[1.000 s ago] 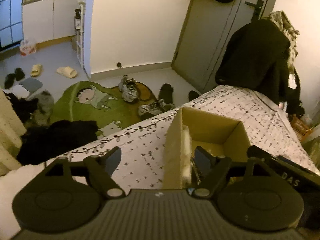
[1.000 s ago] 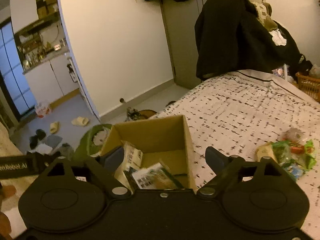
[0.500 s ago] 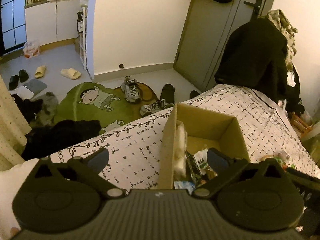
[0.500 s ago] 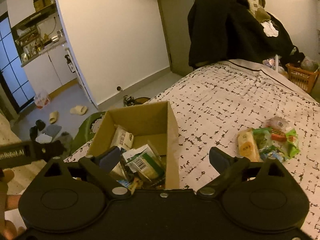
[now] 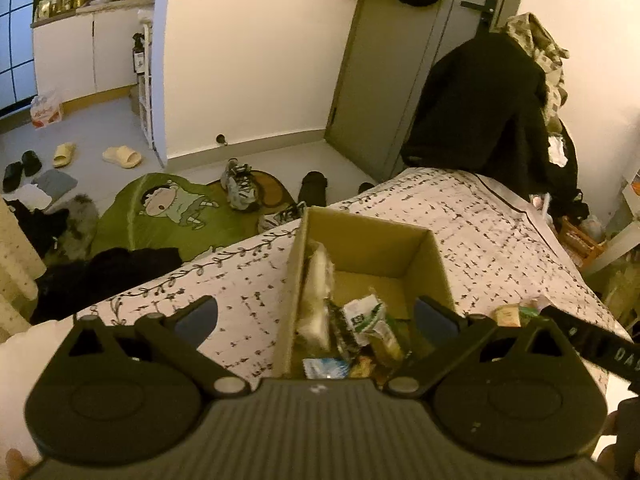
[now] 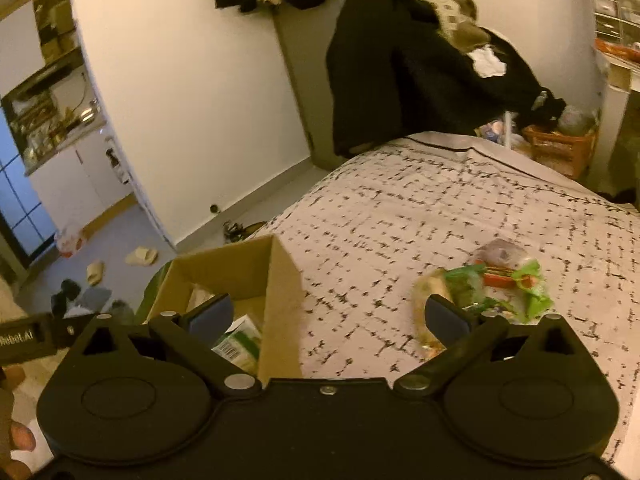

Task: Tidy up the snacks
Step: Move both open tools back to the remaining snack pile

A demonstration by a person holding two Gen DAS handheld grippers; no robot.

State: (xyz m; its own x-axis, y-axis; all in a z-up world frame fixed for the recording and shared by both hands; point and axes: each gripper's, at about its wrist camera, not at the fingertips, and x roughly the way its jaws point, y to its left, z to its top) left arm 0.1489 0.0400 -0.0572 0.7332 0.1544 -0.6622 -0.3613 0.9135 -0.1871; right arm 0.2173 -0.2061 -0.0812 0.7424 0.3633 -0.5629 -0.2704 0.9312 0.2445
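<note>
both hand-held grippers [image 5: 316, 316] [image 6: 327, 316] gape empty (snack pile [image 6: 492, 288] maybe blurred).

Bed [image 6: 420, 208] under a pale cover with small dark marks. An open cardboard box [image 5: 362, 236] of snack packets stands near its left edge. A loose heap of snack packets [image 6: 496, 280] lies toward the right side, well apart from the box.

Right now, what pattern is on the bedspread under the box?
Pale bedspread with small black dashes in a grid; clearest in the right wrist view.
</note>
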